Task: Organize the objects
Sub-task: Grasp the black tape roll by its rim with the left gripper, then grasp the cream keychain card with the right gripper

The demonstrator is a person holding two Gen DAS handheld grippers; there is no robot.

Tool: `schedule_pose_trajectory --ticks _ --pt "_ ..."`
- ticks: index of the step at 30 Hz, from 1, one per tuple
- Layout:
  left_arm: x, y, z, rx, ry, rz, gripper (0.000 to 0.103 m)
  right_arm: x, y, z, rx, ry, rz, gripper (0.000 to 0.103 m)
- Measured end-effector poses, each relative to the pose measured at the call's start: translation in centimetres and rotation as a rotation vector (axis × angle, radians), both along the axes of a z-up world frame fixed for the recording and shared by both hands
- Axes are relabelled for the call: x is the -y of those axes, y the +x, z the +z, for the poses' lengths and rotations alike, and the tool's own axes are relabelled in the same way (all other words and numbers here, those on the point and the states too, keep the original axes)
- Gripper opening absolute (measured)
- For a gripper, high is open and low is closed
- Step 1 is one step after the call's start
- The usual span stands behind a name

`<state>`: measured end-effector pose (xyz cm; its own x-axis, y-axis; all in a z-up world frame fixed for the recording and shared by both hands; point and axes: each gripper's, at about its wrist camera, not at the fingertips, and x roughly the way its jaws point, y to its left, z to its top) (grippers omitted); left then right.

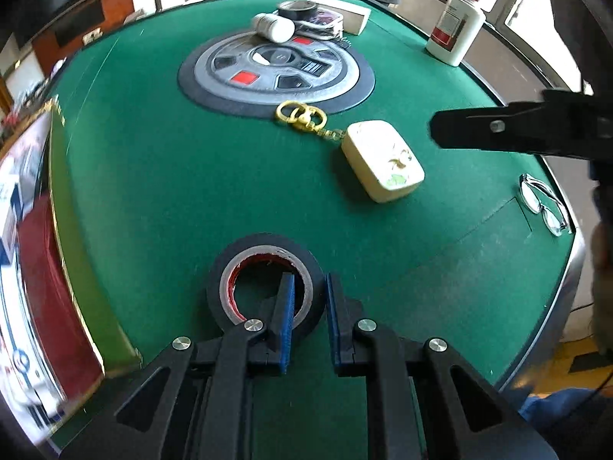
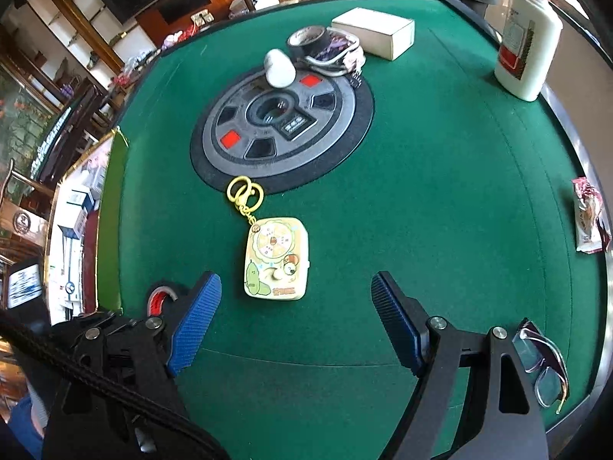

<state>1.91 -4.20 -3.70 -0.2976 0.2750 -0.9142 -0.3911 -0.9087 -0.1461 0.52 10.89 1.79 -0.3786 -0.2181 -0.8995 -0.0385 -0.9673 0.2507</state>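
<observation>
A black tape roll (image 1: 245, 264) with a red core lies on the green table at the near edge. My left gripper (image 1: 310, 287) is shut on its right wall, one blue pad inside the hole and one outside. The roll's red core peeks out behind my right gripper's left finger (image 2: 157, 299). My right gripper (image 2: 297, 287) is open and empty, just above and in front of a cream keychain box (image 2: 276, 258) with gold rings (image 2: 245, 193). The box also shows in the left wrist view (image 1: 383, 161), with my right gripper's finger (image 1: 498, 130) beside it.
A round grey control panel (image 2: 283, 130) sits mid-table. Behind it are a white pill bottle (image 2: 279, 69), a second tape roll (image 2: 306, 40), a pouch (image 2: 341, 55) and a white box (image 2: 375, 32). A white bottle (image 2: 528, 46), a snack packet (image 2: 588, 218) and glasses (image 2: 544, 364) line the right edge.
</observation>
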Motion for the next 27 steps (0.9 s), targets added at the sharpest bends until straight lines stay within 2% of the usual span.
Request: schedule_pose_trajectory --ticks 3,7,9,10,12,15,18,27 --pt "0.1 0.3 0.1 -0.003 -0.015 0.004 0.017 1.6 -0.7 -0.9 0.028 0.047 0.031 0.081" --pt "-0.3 0.4 -0.1 -0.009 0.011 0.0 0.029 3.8 -2.0 -2.2 0.05 0.125 0.082 0.081" --pt "-0.5 0.7 -0.2 -0.04 -0.014 -0.012 0.029 4.6 -2.5 -2.8 0.045 0.171 0.091 0.081" --pt "-0.9 0.9 -0.3 -0.057 -0.033 -0.024 0.028 5.0 -2.7 -3.2 0.051 0.202 0.108 0.073" --pt "-1.0 1.0 -0.3 -0.081 -0.068 -0.014 0.012 5.3 -2.9 -4.2 0.092 0.211 0.137 0.044" --pt "0.2 1.1 -0.1 -0.071 -0.026 0.03 0.011 4.5 -2.2 -4.3 0.081 0.2 0.128 0.044" --pt "0.9 1.1 0.3 -0.075 -0.003 0.042 0.011 3.4 -1.1 -3.4 0.055 0.145 0.103 0.044" --pt "-0.4 1.4 1.5 -0.116 0.011 0.017 0.011 1.8 0.7 -1.1 -0.015 0.107 0.087 0.044"
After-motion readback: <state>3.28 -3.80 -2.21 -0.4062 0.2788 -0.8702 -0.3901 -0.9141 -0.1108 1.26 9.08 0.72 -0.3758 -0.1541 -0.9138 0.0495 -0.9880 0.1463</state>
